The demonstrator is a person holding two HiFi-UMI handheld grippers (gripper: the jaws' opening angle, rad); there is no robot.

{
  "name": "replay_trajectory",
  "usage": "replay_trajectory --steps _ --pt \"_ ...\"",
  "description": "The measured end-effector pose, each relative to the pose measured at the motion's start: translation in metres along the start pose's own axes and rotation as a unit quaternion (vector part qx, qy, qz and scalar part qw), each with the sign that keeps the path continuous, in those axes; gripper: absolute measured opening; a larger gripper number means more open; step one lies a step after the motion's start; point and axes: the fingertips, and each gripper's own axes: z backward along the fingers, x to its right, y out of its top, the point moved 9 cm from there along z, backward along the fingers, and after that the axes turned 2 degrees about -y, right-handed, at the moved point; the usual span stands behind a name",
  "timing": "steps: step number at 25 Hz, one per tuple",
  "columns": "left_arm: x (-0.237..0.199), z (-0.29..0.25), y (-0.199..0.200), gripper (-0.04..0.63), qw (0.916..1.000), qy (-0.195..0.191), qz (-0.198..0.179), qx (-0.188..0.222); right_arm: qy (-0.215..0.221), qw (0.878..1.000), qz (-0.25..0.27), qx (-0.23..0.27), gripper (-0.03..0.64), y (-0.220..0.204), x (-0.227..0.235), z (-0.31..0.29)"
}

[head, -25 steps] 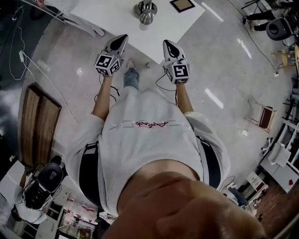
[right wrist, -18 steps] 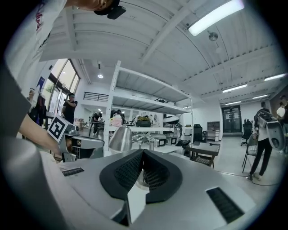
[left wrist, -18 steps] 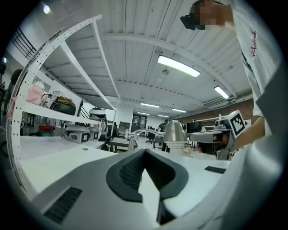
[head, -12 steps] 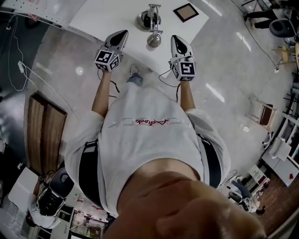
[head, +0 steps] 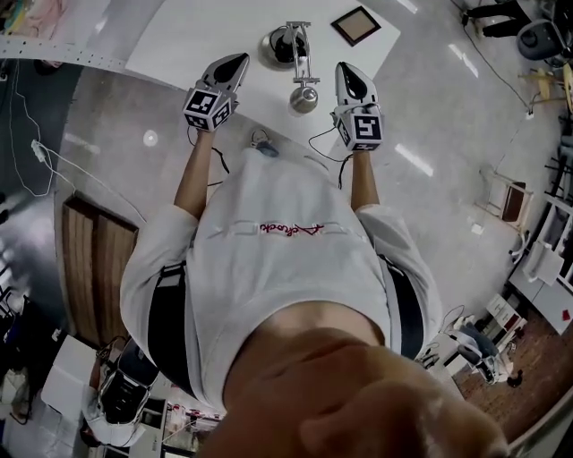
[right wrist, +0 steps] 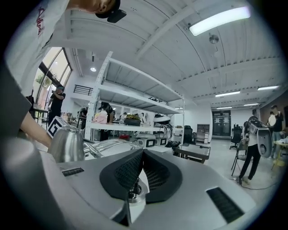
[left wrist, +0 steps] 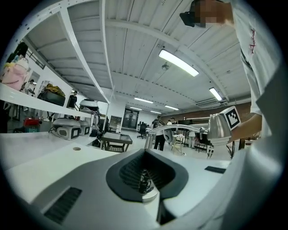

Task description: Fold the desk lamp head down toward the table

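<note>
A silver desk lamp stands on the white table [head: 192,36]. Its round base [head: 279,45] is at the back, and its arm reaches toward me to the bell-shaped head [head: 304,97], which hangs raised over the table's near edge. My left gripper [head: 237,63] is left of the lamp head and apart from it, its jaws shut on nothing. My right gripper [head: 346,72] is right of the head, also shut and empty. The left gripper view shows the lamp head [left wrist: 219,128] at the right. In the right gripper view the lamp head [right wrist: 66,143] is at the left.
A small dark-framed square [head: 355,24] lies on the table behind the right gripper. Cables hang at the table's near edge [head: 260,139]. The floor around is glossy grey. Shelving [right wrist: 135,108] and people stand farther off in the room.
I have come closer to the table. Both grippers have travelled forward over its near edge and now flank the lamp head. Their jaws stayed shut.
</note>
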Motion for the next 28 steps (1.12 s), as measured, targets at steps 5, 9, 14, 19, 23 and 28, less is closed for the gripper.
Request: replay_trajectory --steps 5,9,14,19,23,28 --pt "-0.004 -0.016 -0.003 0.025 0.9999 -0.014 0.002 -0.01 0.001 1.0 0.0 -0.005 0.025 -0.003 0.003 -0.007" --pt "-0.004 -0.028 -0.008 0.025 0.9998 -0.013 0.005 -0.015 0.016 1.0 -0.001 -0.01 0.025 -0.007 0.007 -0.018" --pt "0.005 -0.036 -0.016 0.025 0.9997 0.01 0.013 -0.019 0.055 0.998 -0.003 -0.007 0.025 -0.011 0.015 -0.03" --pt "0.014 -0.037 -0.025 0.025 0.9989 0.031 0.017 -0.031 0.089 0.996 -0.01 -0.008 0.025 -0.02 0.021 -0.036" --pt "0.021 -0.037 -0.029 0.025 0.9981 0.044 0.018 -0.039 0.106 0.994 -0.02 -0.02 0.025 -0.032 0.024 -0.034" --pt "0.027 -0.032 -0.039 0.025 0.9974 0.05 0.024 -0.046 0.117 0.992 -0.033 -0.032 0.025 -0.045 0.019 -0.029"
